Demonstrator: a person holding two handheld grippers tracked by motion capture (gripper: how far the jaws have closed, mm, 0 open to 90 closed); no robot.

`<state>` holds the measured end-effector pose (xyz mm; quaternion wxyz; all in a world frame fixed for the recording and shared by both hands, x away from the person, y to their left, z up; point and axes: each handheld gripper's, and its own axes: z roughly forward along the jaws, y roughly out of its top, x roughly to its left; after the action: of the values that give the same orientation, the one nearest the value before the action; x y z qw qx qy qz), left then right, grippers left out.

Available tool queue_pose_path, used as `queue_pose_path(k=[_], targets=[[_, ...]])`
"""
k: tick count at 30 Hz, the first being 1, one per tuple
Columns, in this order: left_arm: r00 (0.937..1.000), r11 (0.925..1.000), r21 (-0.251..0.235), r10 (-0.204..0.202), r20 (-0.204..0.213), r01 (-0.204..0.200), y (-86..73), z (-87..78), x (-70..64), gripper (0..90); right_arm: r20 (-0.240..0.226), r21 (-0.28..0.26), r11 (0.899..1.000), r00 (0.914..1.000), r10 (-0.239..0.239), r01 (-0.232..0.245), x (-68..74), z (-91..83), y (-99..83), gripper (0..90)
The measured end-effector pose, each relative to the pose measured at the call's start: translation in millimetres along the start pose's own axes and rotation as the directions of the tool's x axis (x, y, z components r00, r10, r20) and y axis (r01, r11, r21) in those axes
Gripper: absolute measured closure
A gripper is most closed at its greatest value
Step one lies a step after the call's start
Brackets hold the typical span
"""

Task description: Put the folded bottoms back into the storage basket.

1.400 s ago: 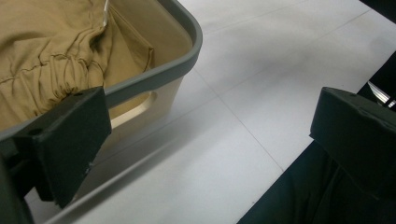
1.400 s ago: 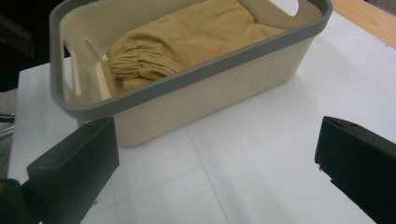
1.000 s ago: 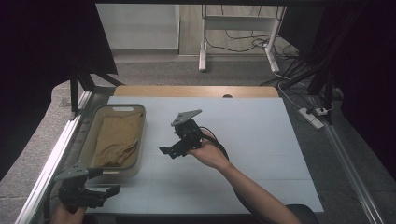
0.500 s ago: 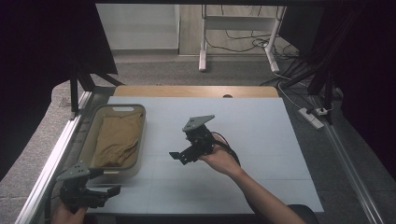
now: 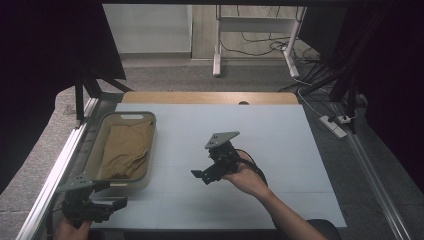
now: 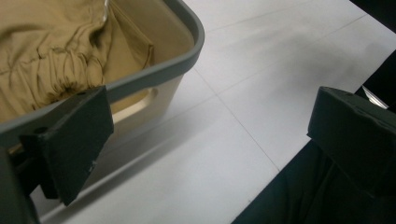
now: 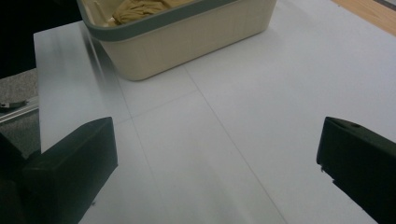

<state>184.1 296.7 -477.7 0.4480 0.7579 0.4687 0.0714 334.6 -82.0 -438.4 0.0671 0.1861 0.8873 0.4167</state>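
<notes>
A cream basket with a grey rim [image 5: 151, 145] stands at the table's left and holds a crumpled tan cloth [image 5: 125, 149]. My right gripper [image 5: 205, 167] hovers over the middle of the table, to the right of the basket, open with nothing between its jaws. Its own view has the basket [image 7: 196, 32] and the cloth [image 7: 135, 7] ahead, beyond the open right gripper [image 7: 215, 168]. My left gripper [image 5: 116, 201] is at the front left corner, just before the basket's near end. In its own view the left gripper [image 6: 210, 140] stands open and empty by the basket [image 6: 191, 28] and cloth [image 6: 46, 60].
The white table top [image 5: 280, 145] stretches right of the basket, with a wooden strip [image 5: 210, 97] along its far edge. A metal rail [image 5: 60, 160] runs along the left side. A power strip [image 5: 334, 125] and cables lie on the floor at the right.
My right gripper has drawn away from the basket, moving right and nearer to the person. The left gripper has stayed put.
</notes>
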Motion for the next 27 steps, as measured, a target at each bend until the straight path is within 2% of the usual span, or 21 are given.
queue_pose_path(k=[15,27], targets=[[1.0000,0.9999,0.005,0.010,0.001,-0.010,0.2,0.8,-0.8,1.3,0.035,-0.001,1.000,0.9992,0.019,-0.019,2.1,-24.3,-15.0,0.0],[0.9999,0.9999,0.005,0.011,0.006,-0.011,0.3,0.9,-0.7,1.3,0.079,-0.003,0.999,0.9960,0.041,-0.041,2.5,-45.0,-37.1,0.0]])
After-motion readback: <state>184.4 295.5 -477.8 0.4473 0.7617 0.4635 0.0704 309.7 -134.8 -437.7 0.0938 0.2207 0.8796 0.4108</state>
